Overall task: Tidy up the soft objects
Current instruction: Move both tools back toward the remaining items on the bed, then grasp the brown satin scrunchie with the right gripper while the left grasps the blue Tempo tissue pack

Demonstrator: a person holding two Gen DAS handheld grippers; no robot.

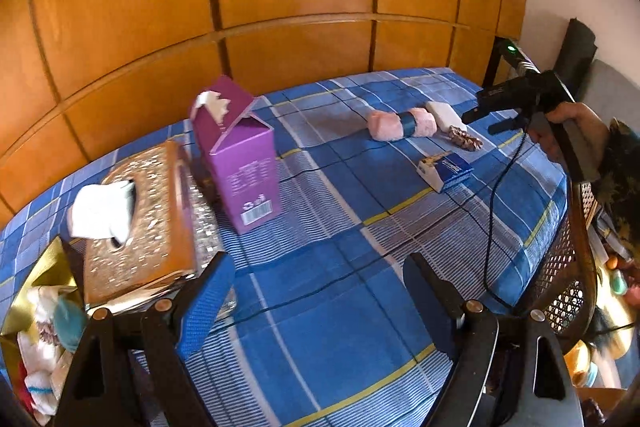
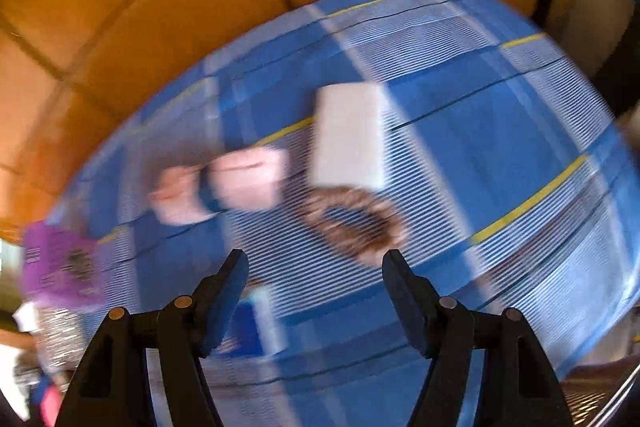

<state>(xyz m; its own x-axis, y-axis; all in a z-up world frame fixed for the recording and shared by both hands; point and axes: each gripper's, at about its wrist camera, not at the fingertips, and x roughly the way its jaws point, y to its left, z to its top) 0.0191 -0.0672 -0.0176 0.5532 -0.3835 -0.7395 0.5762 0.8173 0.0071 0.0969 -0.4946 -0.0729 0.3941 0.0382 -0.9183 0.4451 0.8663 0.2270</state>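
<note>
On the blue plaid cloth at the far right lie a pink fluffy roll with a dark blue band, a white sponge block and a brown scrunchie. In the blurred right wrist view the same pink roll, white block and scrunchie lie ahead. My right gripper is open and empty, hovering just short of the scrunchie; it also shows in the left wrist view. My left gripper is open and empty over the near cloth.
A purple carton and a gold tissue box stand at the left. A small blue box lies mid-right. A gold container with soft items sits at the near left. A black cable crosses the cloth. A wicker chair stands right.
</note>
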